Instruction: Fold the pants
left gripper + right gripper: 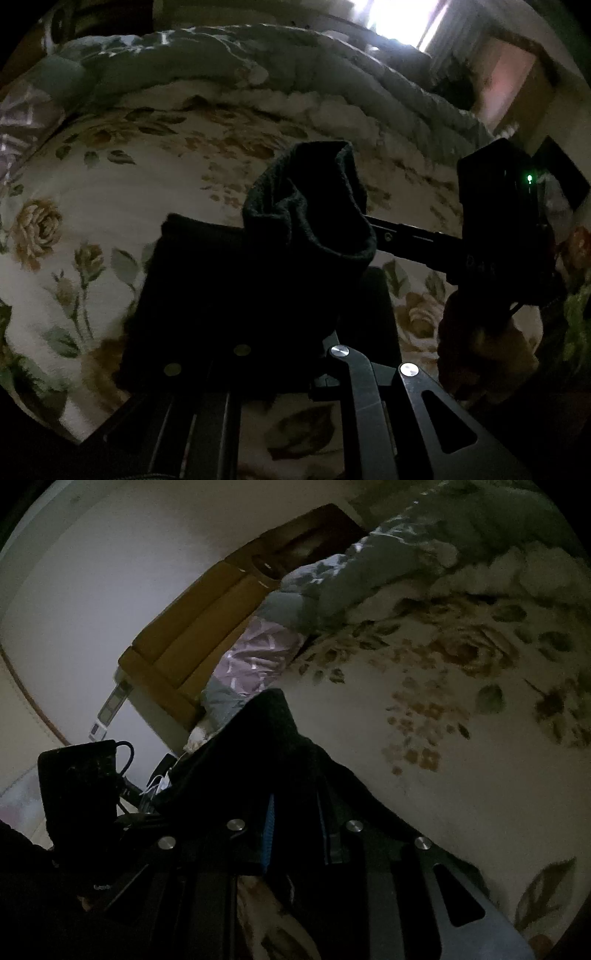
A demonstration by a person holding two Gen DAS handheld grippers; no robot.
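The black pants (258, 273) hang bunched over the floral bedsheet (92, 206). My left gripper (288, 343) is shut on the pants, its fingertips hidden under the dark cloth. In the left wrist view my right gripper (373, 225) reaches in from the right and holds the raised fold of the pants. In the right wrist view my right gripper (295, 812) is shut on the black pants (266, 746), which drape over its blue-padded fingers (269, 834). The left gripper's body (77, 794) shows at the lower left, its tips hidden.
A rolled grey-green quilt (229, 62) lies along the bed's far side. A purple pillow (255, 661) and a wooden headboard (195, 635) are at the bed's end. A bright window (399, 14) and a wooden cabinet (513, 85) stand beyond.
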